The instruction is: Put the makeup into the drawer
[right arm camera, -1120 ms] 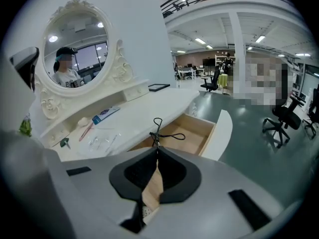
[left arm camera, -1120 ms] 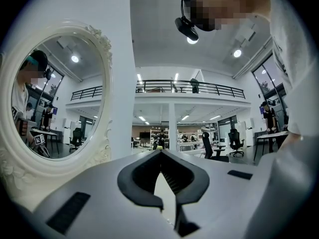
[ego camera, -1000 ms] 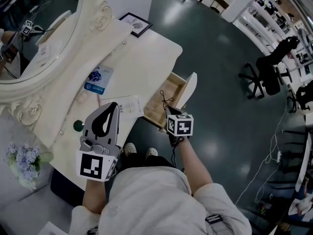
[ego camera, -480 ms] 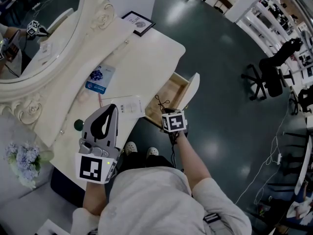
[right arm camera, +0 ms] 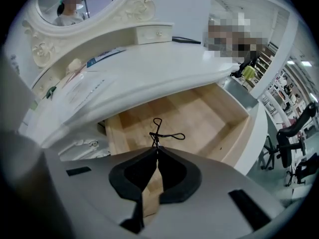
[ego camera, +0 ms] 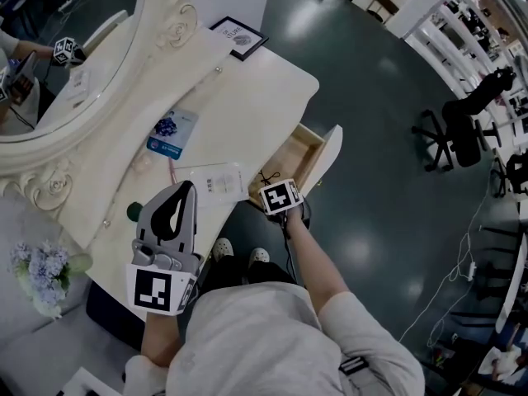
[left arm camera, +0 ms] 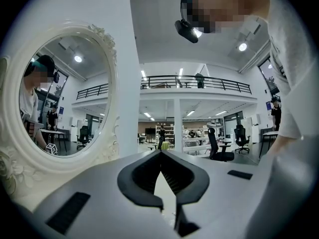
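Head camera first: someone's standing at a white bench (ego camera: pixel 247 97) with a big ornate mirror (ego camera: pixel 58 56) along its back. The left tongs (ego camera: pixel 187 186) sit level over the near end of the bench, just beside a flat clear packet (ego camera: pixel 216 180). The right tongs (ego camera: pixel 274 186) are tipped steeply down over the open drawer (ego camera: pixel 328 153), which sticks out of the bench's front. A thin black eyelash curler (ego camera: pixel 267 176) pokes out past the marker cube, over the drawer's wooden inside. There's also a blue card (ego camera: pixel 171 132) mid-bench and a small framed picture (ego camera: pixel 238 38) at the far corner.

Left tongs' own camera: the tips are pinched together with nothing between them. The mirror fills the left side, and the room is behind.

Right tongs' own camera: the tips are clamped tight on one end of the eyelash curler. Its wire loops stick out ahead, roughly over the middle of the drawer's bottom board. Honestly can't tell if it's touching the wood or hanging just above it.
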The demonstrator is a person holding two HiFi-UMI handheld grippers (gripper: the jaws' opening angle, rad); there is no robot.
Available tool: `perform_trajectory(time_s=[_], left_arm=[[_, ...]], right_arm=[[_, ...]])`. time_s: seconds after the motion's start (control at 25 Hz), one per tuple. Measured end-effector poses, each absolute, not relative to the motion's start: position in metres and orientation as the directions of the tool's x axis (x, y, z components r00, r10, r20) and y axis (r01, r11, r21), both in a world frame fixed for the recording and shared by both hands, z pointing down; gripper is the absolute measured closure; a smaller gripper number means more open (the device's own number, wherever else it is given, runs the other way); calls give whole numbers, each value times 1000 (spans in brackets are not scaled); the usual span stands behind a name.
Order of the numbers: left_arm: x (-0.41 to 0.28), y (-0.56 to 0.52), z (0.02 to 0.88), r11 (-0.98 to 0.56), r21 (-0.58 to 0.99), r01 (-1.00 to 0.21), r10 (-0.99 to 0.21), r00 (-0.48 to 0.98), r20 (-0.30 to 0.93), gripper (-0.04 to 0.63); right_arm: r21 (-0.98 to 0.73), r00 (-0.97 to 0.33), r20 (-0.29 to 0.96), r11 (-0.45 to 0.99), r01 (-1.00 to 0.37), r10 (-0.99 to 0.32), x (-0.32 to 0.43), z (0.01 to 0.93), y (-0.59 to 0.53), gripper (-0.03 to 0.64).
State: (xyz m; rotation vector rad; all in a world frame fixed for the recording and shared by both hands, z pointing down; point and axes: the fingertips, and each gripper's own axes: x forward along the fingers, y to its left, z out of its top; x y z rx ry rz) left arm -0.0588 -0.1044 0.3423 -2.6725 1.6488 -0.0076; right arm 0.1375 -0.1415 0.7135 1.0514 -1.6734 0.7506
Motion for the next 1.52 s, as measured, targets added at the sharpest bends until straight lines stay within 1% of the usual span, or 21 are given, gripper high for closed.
perform_trajectory(time_s=[0.24,0.52,1.0,1.08,1.16,1.32,1.44,1.52], left_arm=[[-67,-106,346,-429,-1,-903,-903,429,17,581],[-70,-106,347,-420,0,-907,-907,420,19,581],[-72,-103,345,-417,-1,-909,-909,417,13,581],[-72,-103,344,-417,-2,-909,-909,416,10,581],[-72,-103,343,-416,-4,-909,-909,416,7,581],[-71,-103,340,-416,-5,-909,-909,416,0,581],[-69,-103,339,-420,-5,-908,-908,420,-7,581],[-67,-102,339,-423,-5,-906,-906,423,-9,581]], right_arm=[[56,-49,976,463,-885,-213,137,728,-139,592],[96,5,982,474,-875,-189,137,733,-137,592],[98,-3,976,454,-886,-218,140,729,-138,589],[91,-15,973,441,-893,-231,142,726,-138,589],[63,-55,963,422,-904,-262,142,719,-140,591],[-10,-194,890,408,-913,-412,130,687,-158,595],[-25,-211,866,382,-924,-454,135,673,-155,595],[-50,-248,834,381,-923,-493,133,664,-155,595]])
